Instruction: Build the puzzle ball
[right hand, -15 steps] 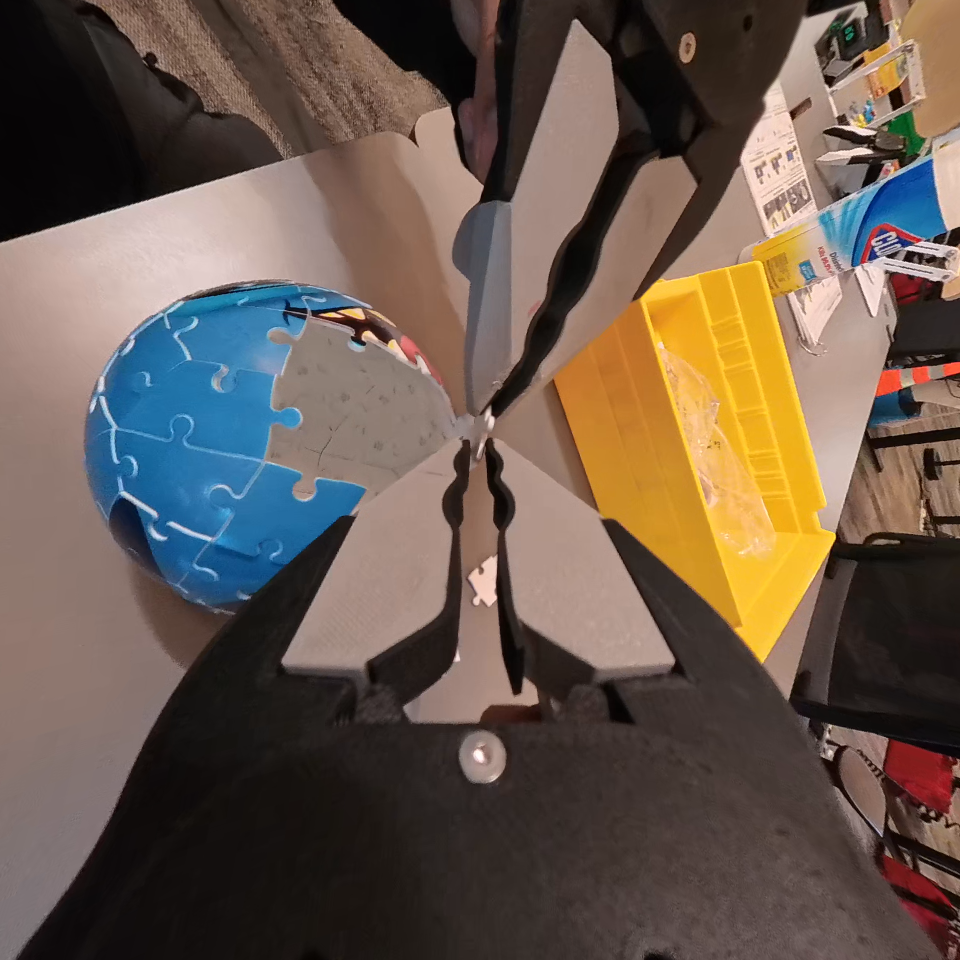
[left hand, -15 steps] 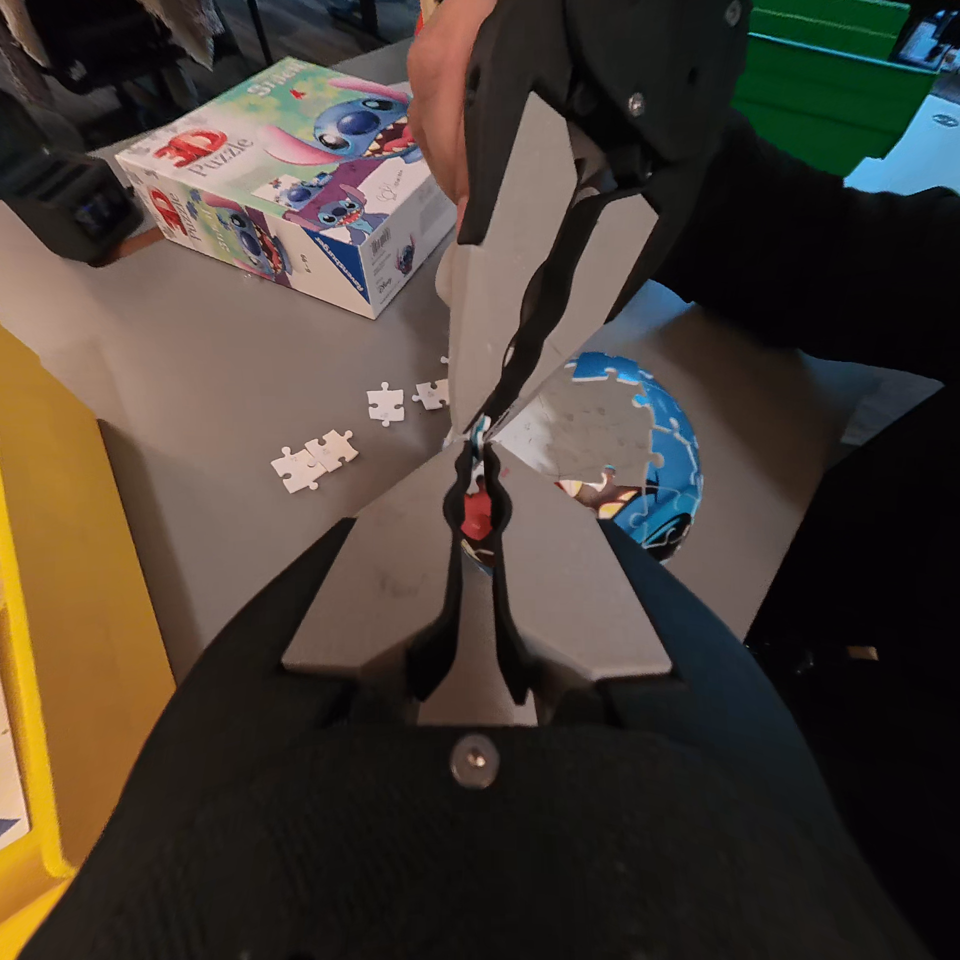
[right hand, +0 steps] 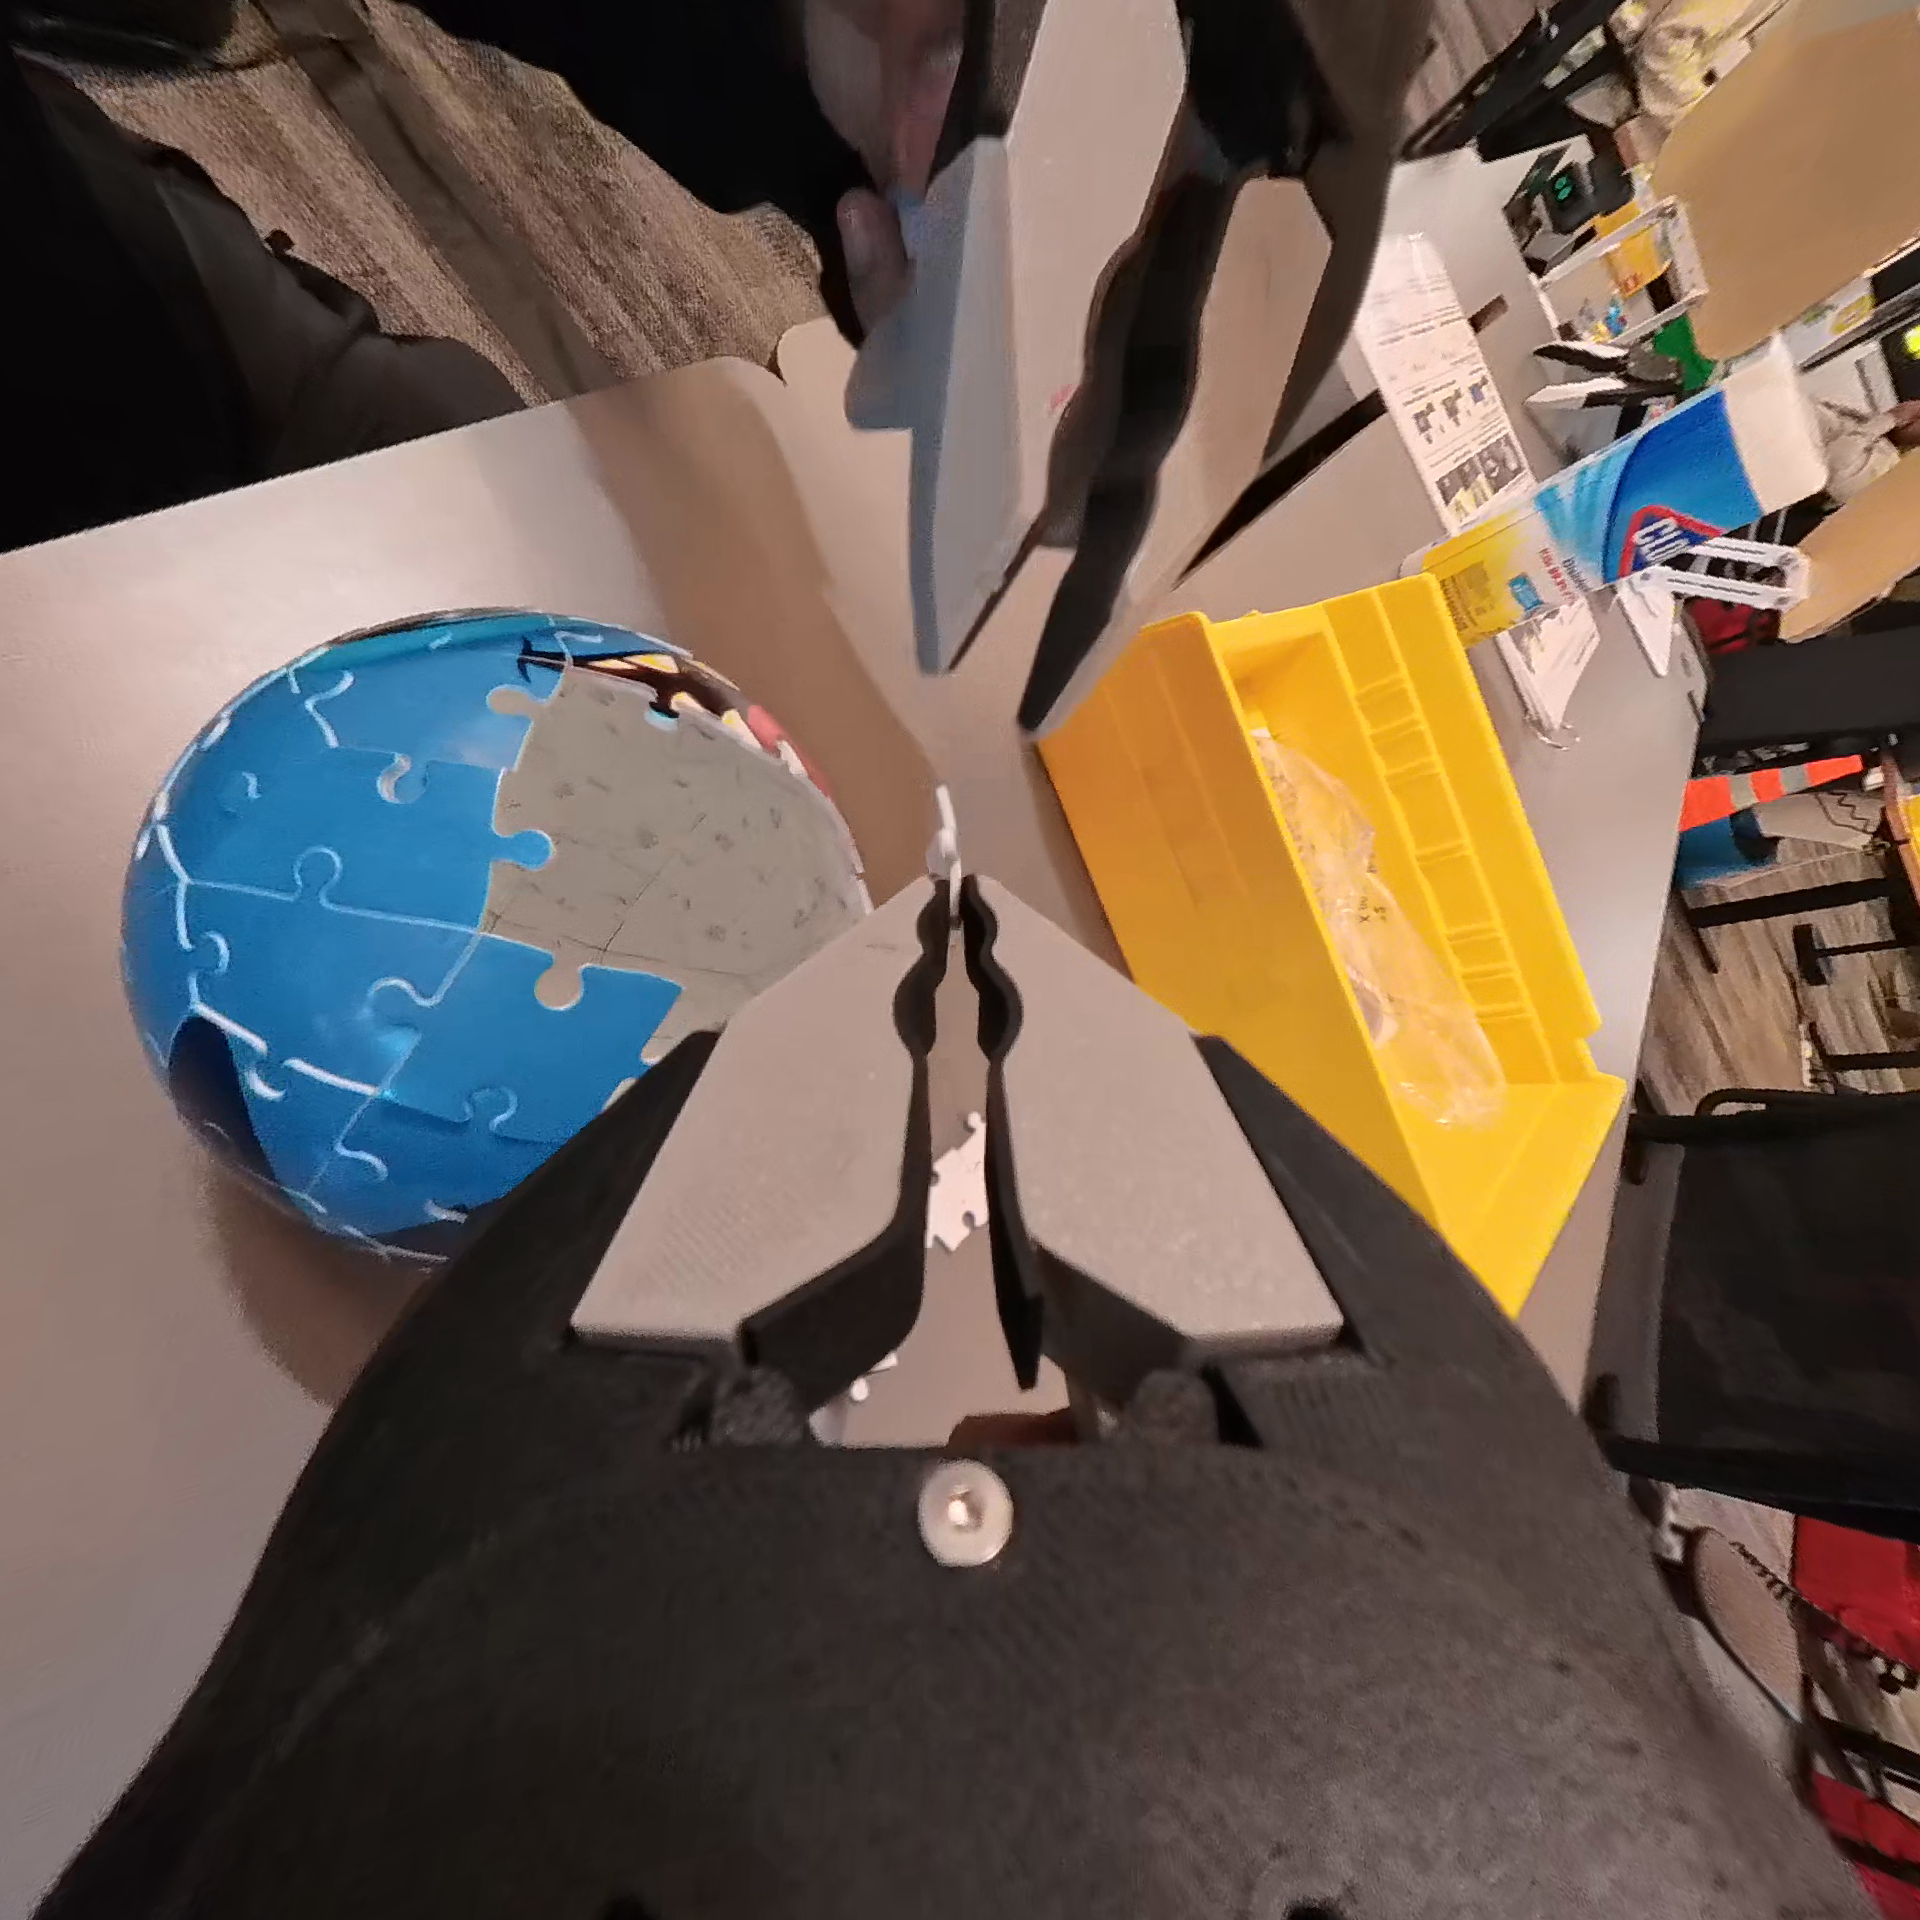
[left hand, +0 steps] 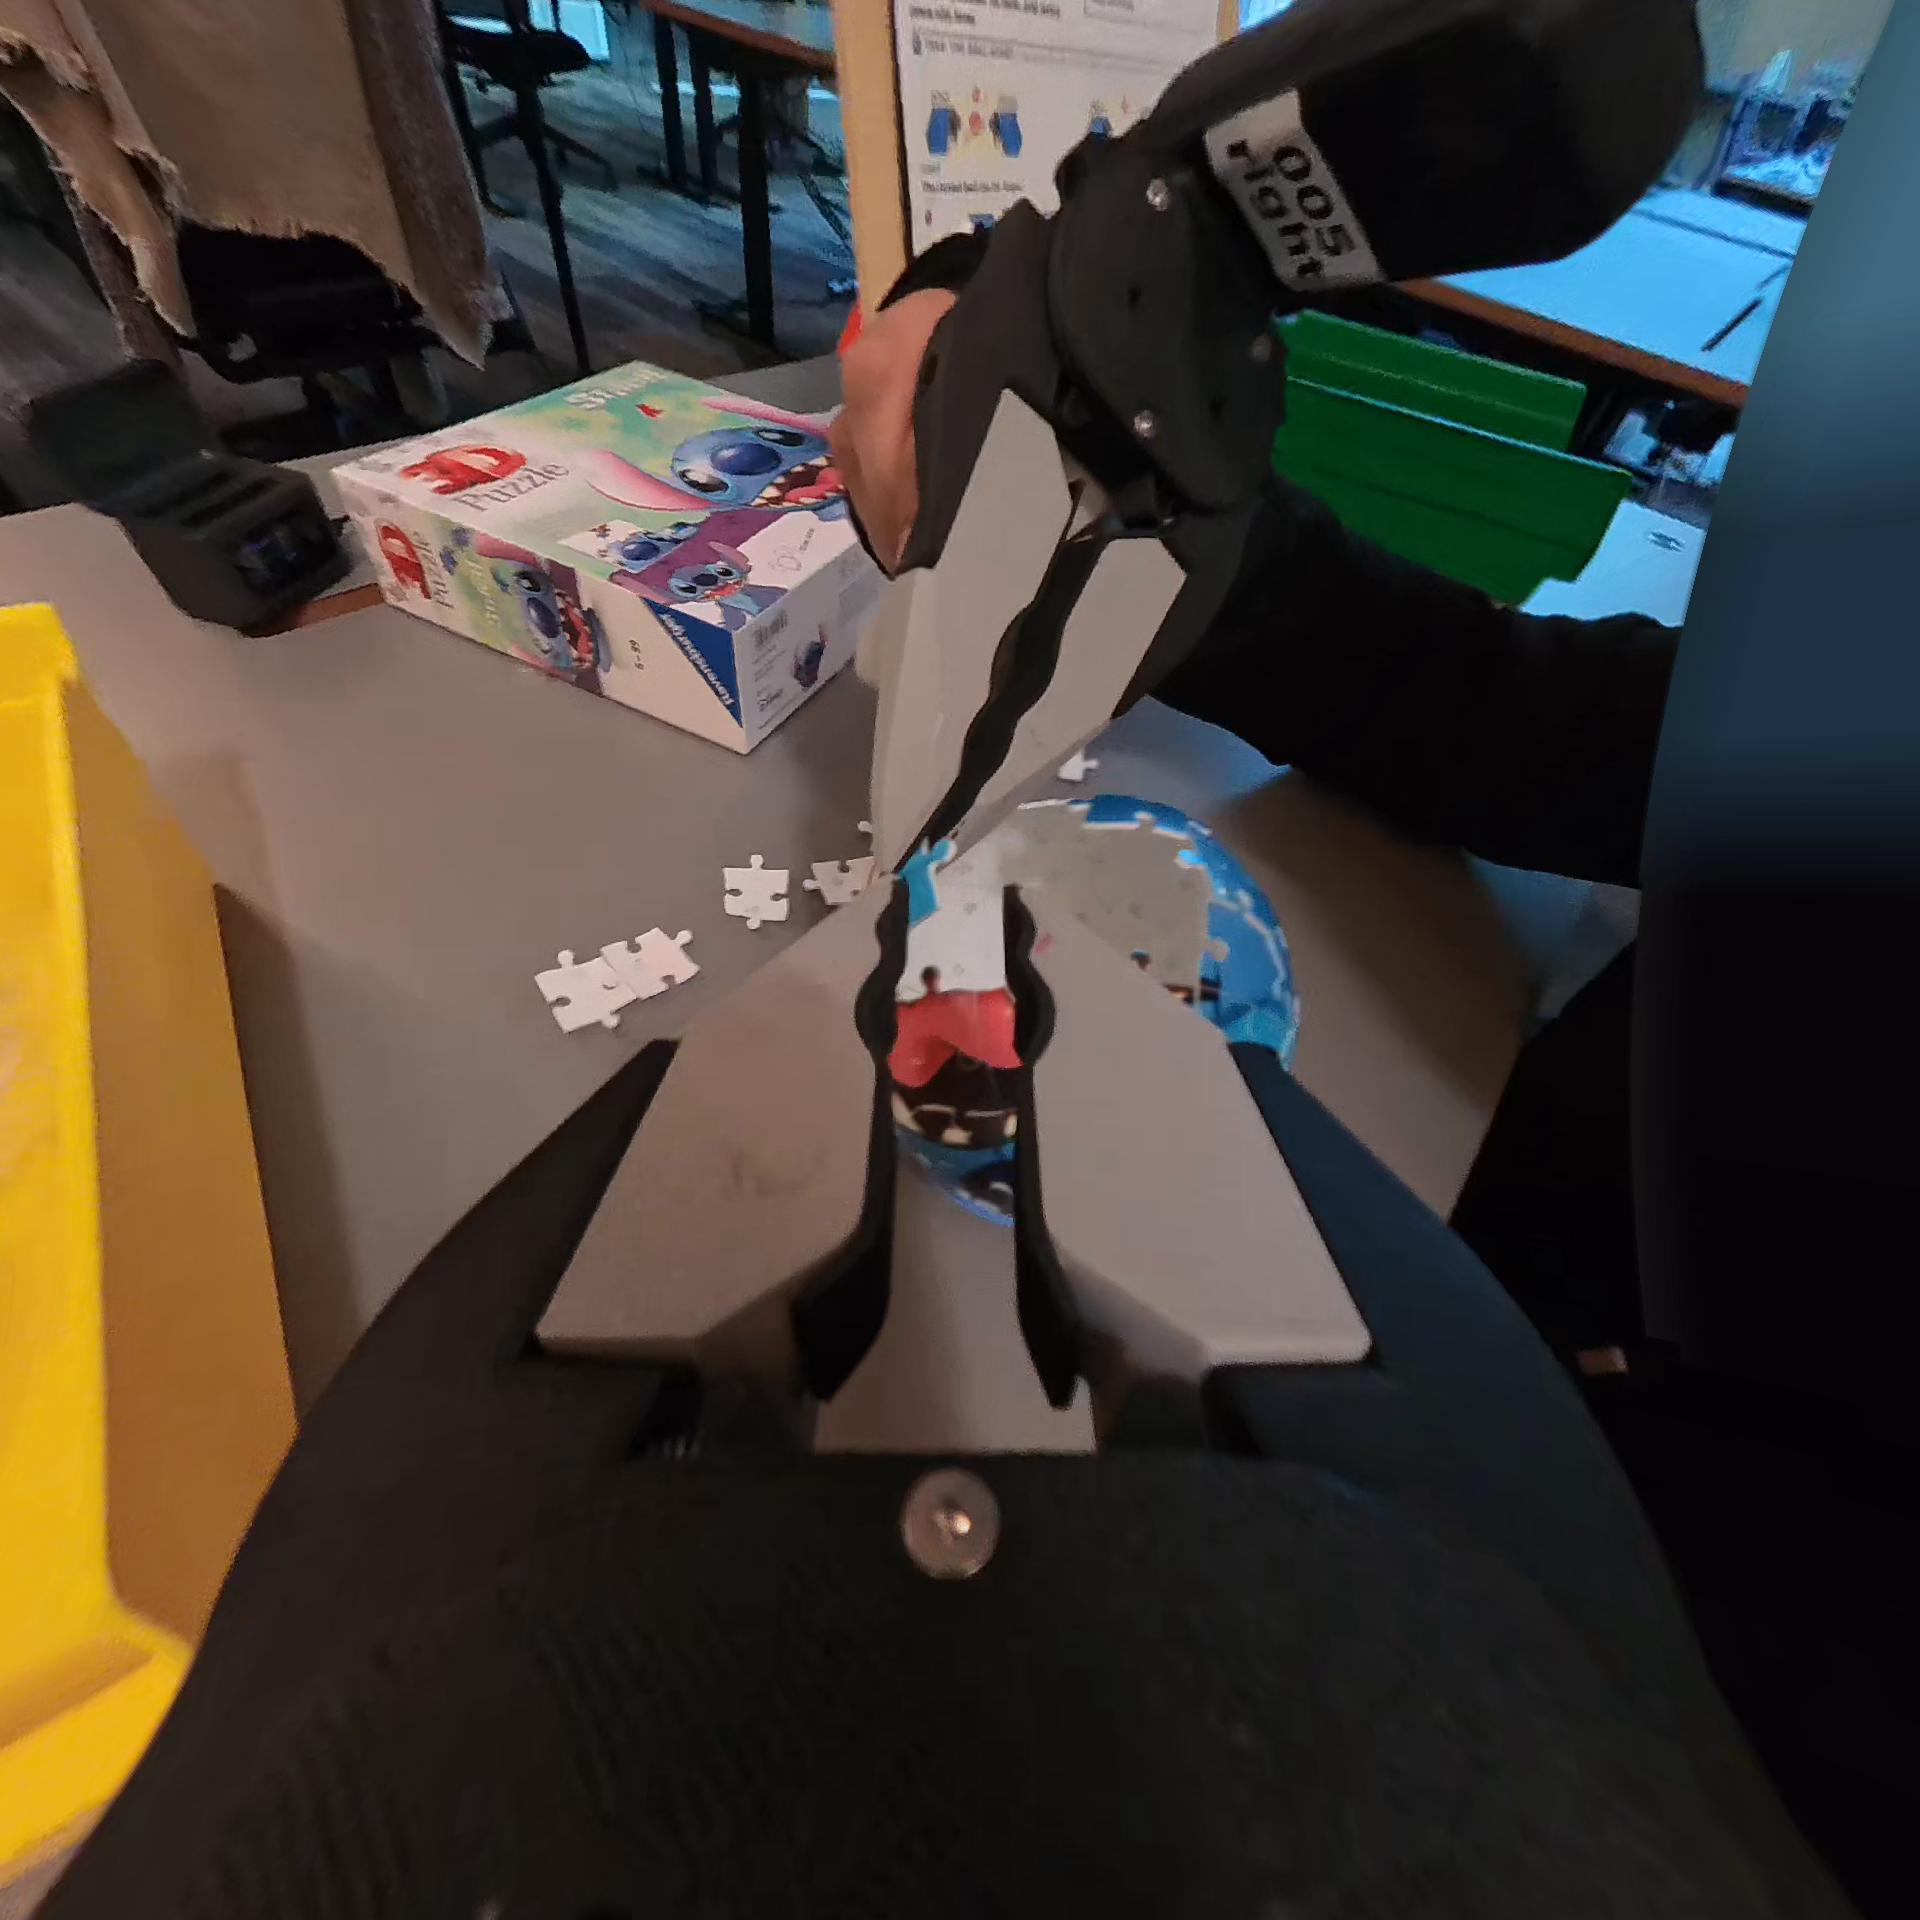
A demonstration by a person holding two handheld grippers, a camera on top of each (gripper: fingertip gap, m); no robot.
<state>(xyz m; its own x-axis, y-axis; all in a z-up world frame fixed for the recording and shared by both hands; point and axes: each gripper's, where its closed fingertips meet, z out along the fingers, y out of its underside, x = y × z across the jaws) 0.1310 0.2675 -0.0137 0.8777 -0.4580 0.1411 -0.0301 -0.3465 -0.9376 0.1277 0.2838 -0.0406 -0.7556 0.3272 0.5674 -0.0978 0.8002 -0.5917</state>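
The half-built blue puzzle ball [right hand: 343, 935] lies on the grey table [right hand: 156, 1455] with a gap that shows its grey inside; it also shows in the left wrist view [left hand: 1174, 914]. My right gripper [right hand: 954, 894] is shut on a small puzzle piece [right hand: 943, 831], seen edge-on and held just above the ball's right side. In the left wrist view the right gripper [left hand: 925, 842] comes down from above with the piece [left hand: 951, 935] at its tip. My left gripper [left hand: 951, 904] is open, its fingers either side of the piece without touching it. It hangs open at the top of the right wrist view [right hand: 982, 691].
Loose white pieces [left hand: 613, 977] lie on the table left of the ball, one more under my right gripper [right hand: 961, 1184]. The puzzle box [left hand: 623, 540] lies at the back left. A yellow bin [right hand: 1330, 883] holding a plastic bag stands beside the ball. A person's hand [left hand: 878, 447] holds the right gripper. Left and right tips are no more than a few centimetres apart.
My left gripper has opened and let go of the piece, and drawn back a little. My right gripper stays shut on the piece.
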